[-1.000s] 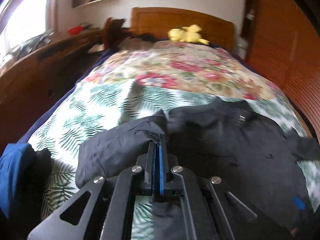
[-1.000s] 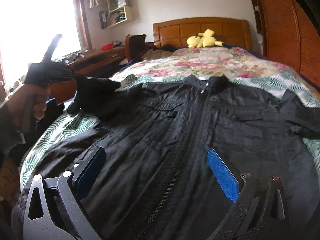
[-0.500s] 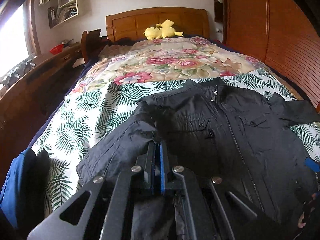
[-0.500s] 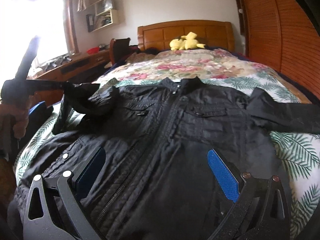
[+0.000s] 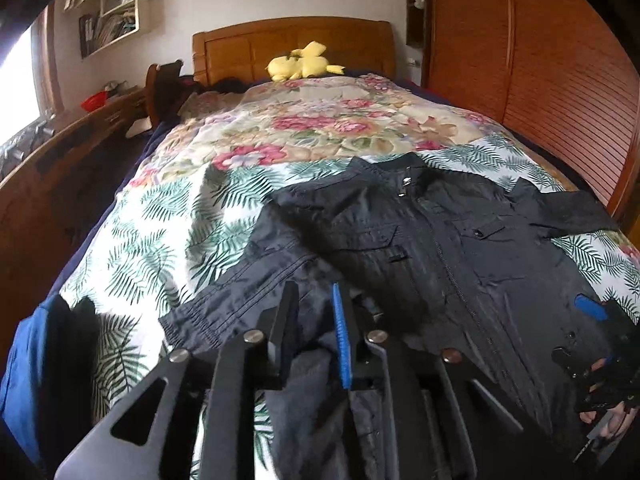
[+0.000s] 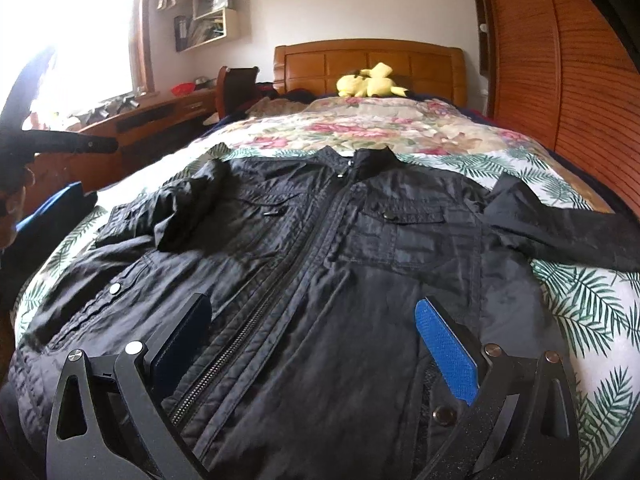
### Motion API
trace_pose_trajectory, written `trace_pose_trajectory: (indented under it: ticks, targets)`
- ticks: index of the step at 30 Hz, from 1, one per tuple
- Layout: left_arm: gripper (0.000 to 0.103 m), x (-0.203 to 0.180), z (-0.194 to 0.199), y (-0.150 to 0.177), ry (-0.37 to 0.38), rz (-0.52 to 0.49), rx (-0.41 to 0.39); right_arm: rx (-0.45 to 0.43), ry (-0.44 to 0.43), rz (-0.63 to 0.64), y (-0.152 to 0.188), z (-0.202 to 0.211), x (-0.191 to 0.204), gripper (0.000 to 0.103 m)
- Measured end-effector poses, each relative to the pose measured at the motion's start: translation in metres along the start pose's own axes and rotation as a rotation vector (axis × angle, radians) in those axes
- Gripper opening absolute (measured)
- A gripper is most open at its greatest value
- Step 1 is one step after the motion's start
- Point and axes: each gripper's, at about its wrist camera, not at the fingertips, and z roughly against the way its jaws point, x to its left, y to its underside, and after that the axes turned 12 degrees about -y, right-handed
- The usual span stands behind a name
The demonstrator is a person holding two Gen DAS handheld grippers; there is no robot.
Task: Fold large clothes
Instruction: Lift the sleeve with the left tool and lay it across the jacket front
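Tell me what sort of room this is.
A bedroom, most likely: a bed with a wooden headboard and floral bedspread, a yellow plush toy by the headboard, and a black jacket spread on top.

A yellow plush toy (image 6: 370, 80) lies at the far end of the bed, against the wooden headboard (image 6: 368, 60). A floral quilt (image 6: 360, 128) covers the far half, a palm-leaf sheet (image 5: 168, 216) the near half. Left: desk (image 6: 152, 120), wall shelf (image 6: 208, 20), window (image 6: 92, 40). Right: slatted wooden doors (image 6: 568, 92).
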Motion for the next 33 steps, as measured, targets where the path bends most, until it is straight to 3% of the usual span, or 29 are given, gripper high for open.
trace_pose_trajectory:
  ticks: [16,22,33]
  targets:
    - [0.027,0.079,-0.084,0.081,-0.06,0.163,0.224,0.018,-0.008,0.063,0.005,-0.01,0.013,0.103]
    - [0.031,0.08,-0.097,0.097,-0.068,0.18,0.268,0.032,-0.018,0.059,0.004,-0.016,0.015,0.103]
    - [0.035,0.074,-0.114,0.098,-0.132,0.158,0.298,0.04,-0.019,0.066,0.004,-0.02,0.017,0.103]
